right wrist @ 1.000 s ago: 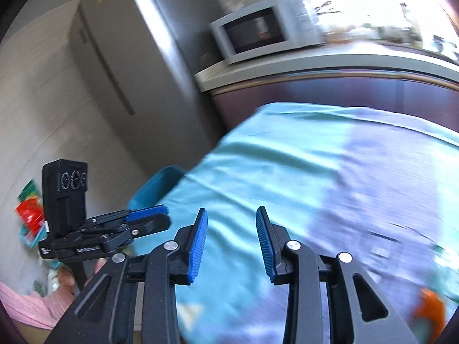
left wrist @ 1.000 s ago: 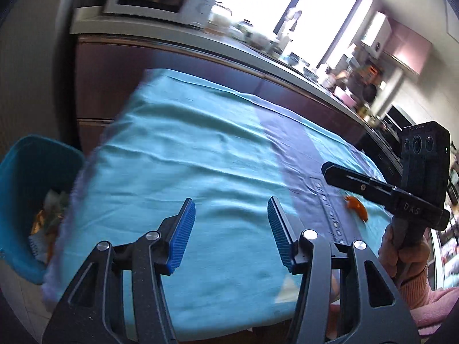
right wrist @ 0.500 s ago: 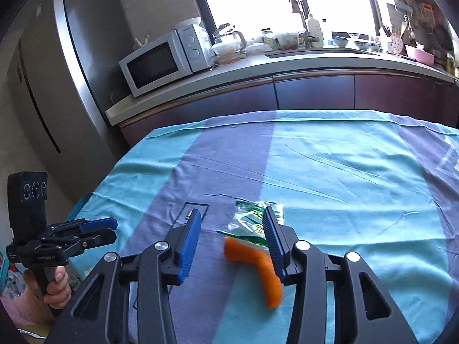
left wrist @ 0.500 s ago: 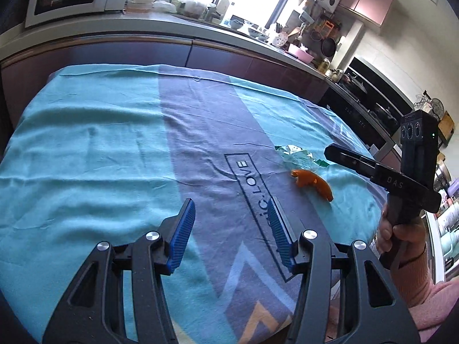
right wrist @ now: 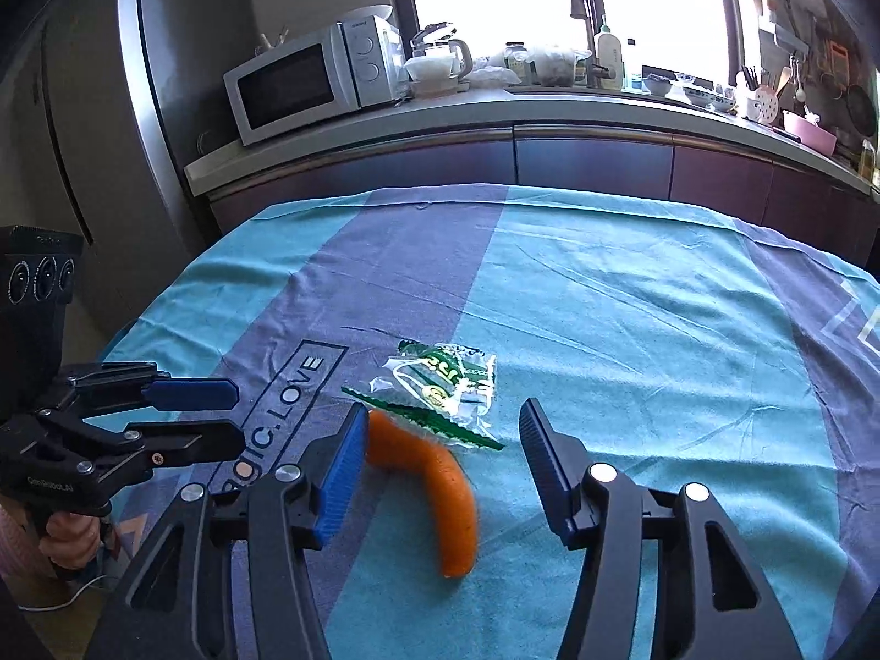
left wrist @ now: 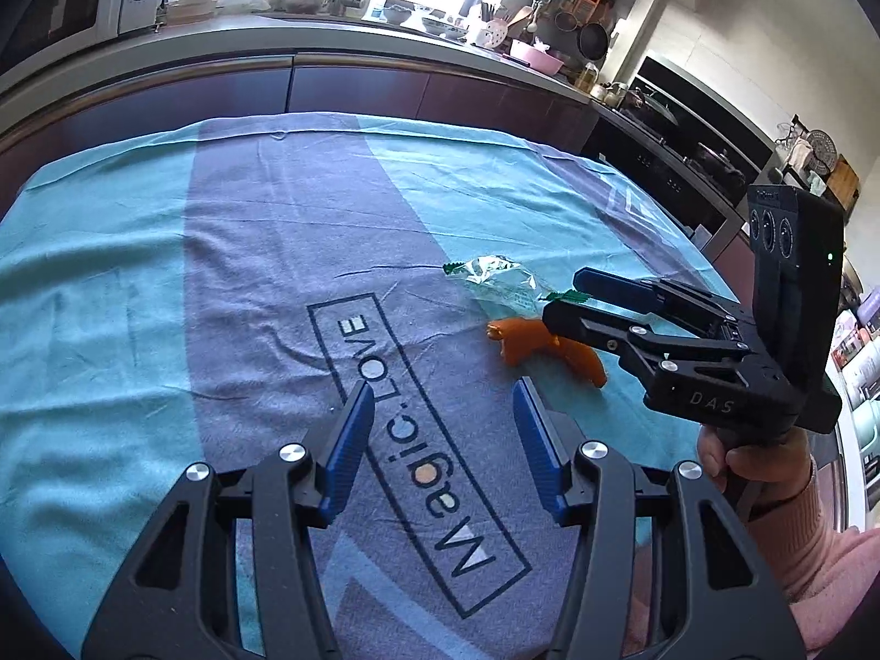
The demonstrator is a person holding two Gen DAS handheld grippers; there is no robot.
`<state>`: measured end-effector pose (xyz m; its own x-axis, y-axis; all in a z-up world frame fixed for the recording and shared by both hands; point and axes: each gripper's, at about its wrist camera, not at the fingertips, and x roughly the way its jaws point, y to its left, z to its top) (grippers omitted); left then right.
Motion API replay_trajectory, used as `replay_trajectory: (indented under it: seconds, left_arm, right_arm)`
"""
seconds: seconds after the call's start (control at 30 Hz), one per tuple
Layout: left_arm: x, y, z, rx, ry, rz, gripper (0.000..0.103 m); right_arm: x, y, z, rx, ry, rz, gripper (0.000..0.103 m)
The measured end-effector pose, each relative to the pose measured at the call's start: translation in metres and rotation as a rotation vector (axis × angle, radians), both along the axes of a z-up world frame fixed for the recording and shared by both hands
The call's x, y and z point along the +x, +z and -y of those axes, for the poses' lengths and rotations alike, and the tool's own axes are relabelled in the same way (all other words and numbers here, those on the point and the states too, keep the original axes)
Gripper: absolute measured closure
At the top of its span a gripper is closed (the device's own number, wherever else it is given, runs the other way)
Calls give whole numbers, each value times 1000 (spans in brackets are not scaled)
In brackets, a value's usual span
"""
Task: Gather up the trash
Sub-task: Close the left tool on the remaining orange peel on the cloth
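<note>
An orange peel-like piece point(right wrist: 434, 487) lies on the teal and purple tablecloth point(right wrist: 632, 330), with a crumpled clear and green plastic wrapper point(right wrist: 445, 385) just beyond it. My right gripper point(right wrist: 443, 454) is open and empty, its jaws straddling the orange piece from above. In the left wrist view the orange piece point(left wrist: 517, 338) and wrapper point(left wrist: 498, 280) lie to the right, with the right gripper point(left wrist: 566, 294) over them. My left gripper point(left wrist: 443, 432) is open and empty above the cloth's printed lettering.
A kitchen counter point(right wrist: 495, 110) with a microwave point(right wrist: 313, 77), kettle and bottles runs behind the table. A steel fridge point(right wrist: 110, 110) stands at the left. An oven and shelves point(left wrist: 704, 154) are at the right.
Both views have swung from the table's left end and a teal bin toward the middle. The right gripper has come over the orange piece and opened wider. The left gripper stays open.
</note>
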<state>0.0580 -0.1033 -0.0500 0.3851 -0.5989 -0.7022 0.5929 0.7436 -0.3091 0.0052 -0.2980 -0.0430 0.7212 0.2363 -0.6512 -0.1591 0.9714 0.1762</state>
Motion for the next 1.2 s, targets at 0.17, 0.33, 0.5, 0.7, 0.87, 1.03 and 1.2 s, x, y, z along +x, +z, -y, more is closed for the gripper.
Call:
replay_trajectory:
  seconds: [0.17,0.33,0.5,0.7,0.87,1.03,1.2]
  left_arm:
    - [5,1,14,8,-22,2,52]
    - [10,1,27,16,-40,-3,52]
    - [15,-2,47,41,-80,4,52]
    - [24,-8,73,90,-130,9,50]
    - [31,-13,87,116,-156,5,49]
    - [34,-14,93,114,-189,0,49]
    - [39,-15,96,84,-216,-40,50]
  right_arm:
    - [7,0,6,23,19,-3,78]
    - [11,1,10,44,35,1,92]
    - [12,1,17,75,30,1,98]
    - [10,-2,30,126,21,-8,98]
    - [12,-7,42,196,16,-32,95]
    - [18,-10,52,258,-4,-50,83]
    - [24,-12,55,286,-1,-65,82]
